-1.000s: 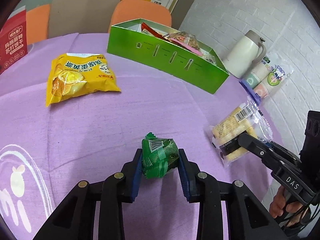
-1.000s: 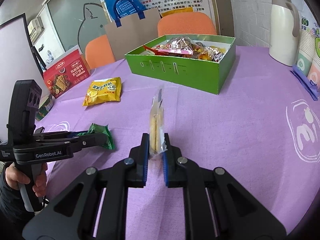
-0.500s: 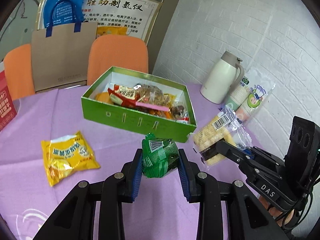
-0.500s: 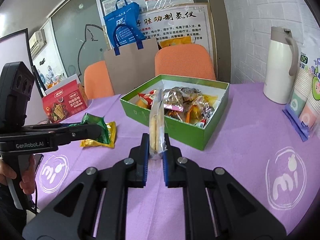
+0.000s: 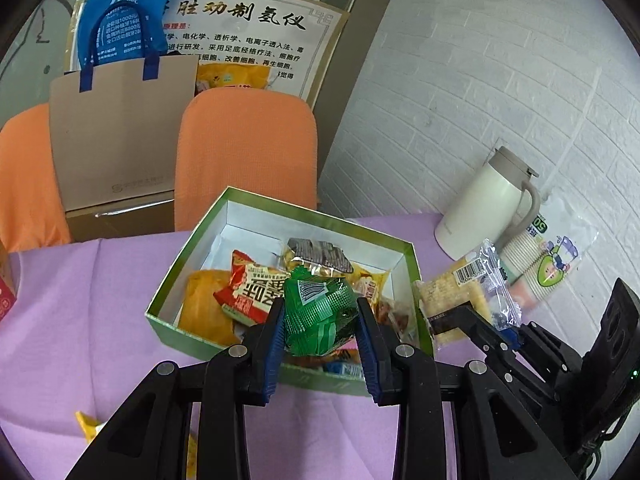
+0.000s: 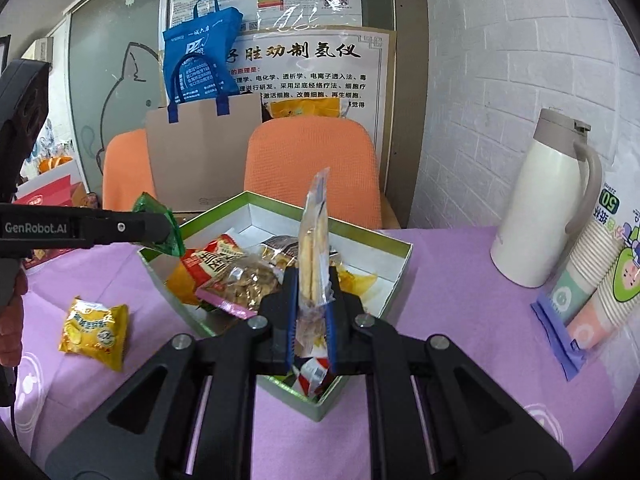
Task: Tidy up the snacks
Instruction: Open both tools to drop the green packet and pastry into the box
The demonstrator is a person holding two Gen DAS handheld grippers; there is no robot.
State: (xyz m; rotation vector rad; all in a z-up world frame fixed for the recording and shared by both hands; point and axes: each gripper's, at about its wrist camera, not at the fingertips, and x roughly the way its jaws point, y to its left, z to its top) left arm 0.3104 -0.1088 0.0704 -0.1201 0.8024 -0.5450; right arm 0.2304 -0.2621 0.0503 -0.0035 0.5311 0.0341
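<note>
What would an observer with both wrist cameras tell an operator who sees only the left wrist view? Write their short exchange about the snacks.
Operator: My left gripper holds the green packet by the green box. Is any snack lying outside the box?
Observer: Yes. A yellow snack bag lies on the purple tablecloth, left of the box.
Operator: How does the right gripper hold the cracker pack?
Observer: It is shut on the pack's lower end. The pack stands upright, edge-on to that camera.
</note>
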